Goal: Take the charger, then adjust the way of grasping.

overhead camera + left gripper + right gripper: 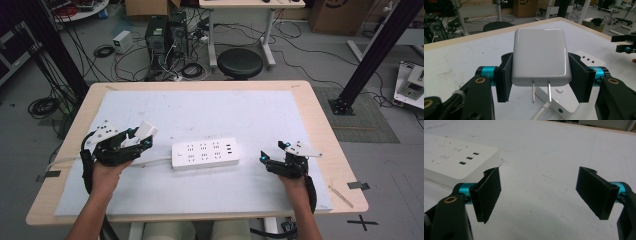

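The power strip [205, 154] lies flat near the middle of the white mat [200, 112] that covers most of the wooden table [320, 115]; beyond the strip the mat runs bare to its far edge, and bare mat also lies between the strip and the table's near edge. To the strip's left, the left gripper [143, 136] is raised off the mat and clamps a white charger [148, 130] between its jaws; the strip's white cable [152, 162] leaves its left end and passes below that gripper. To the strip's right, with a strip of bare mat between, the right gripper [273, 151] sits low over the mat, not far from the table's right edge. The left gripper view gives what the high view cannot: the charger [540, 56] is a rounded white block pinched on its two side faces by the black pads [505, 80], its two metal prongs [541, 92] pointing down and free, above the strip's [562, 100] cable end; farther off past the strip, at the right border, part of the right gripper [625, 43] appears. The right gripper view shows its own jaws spread wide with nothing between them but bare mat [544, 170], the pads touching nothing, and the strip's [459, 160] end with three small slots lying to the left of the left jaw.
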### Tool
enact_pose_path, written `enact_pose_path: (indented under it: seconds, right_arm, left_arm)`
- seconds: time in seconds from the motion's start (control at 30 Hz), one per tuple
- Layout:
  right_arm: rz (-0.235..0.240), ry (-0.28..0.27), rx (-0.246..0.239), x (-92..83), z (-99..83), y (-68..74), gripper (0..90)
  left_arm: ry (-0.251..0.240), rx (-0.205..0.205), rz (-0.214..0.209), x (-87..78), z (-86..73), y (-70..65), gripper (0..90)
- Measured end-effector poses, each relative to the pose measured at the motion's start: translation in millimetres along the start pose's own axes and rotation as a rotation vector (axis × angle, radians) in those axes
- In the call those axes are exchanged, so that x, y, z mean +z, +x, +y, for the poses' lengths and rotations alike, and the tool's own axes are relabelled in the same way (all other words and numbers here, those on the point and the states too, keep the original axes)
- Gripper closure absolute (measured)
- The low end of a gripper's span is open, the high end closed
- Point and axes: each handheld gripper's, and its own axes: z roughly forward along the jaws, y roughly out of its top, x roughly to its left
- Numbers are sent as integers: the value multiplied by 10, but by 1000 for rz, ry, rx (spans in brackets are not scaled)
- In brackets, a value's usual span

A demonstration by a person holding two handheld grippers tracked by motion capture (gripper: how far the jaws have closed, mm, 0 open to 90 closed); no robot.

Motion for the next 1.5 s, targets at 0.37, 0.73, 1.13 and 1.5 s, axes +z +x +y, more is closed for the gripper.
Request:
enact_pose_path:
  seconds: [0.37, 0.73, 1.13, 1.5]
  right_arm:
    - [6, 5, 0, 0, 2, -3, 205]
    - [6, 4, -6, 2, 1, 2, 205]
    - [22, -5, -2, -23, 5, 14, 205]
    - [227, -42, -46, -187, 425, 219, 206]
  left_arm:
    - [-11, 66, -58, 30, 63, -138, 427]
    - [-22, 134, -128, 63, 123, -281, 427]
    - [-8, 243, -228, 126, 140, -450, 427]
    - [-4, 357, -351, 231, 100, -589, 426]
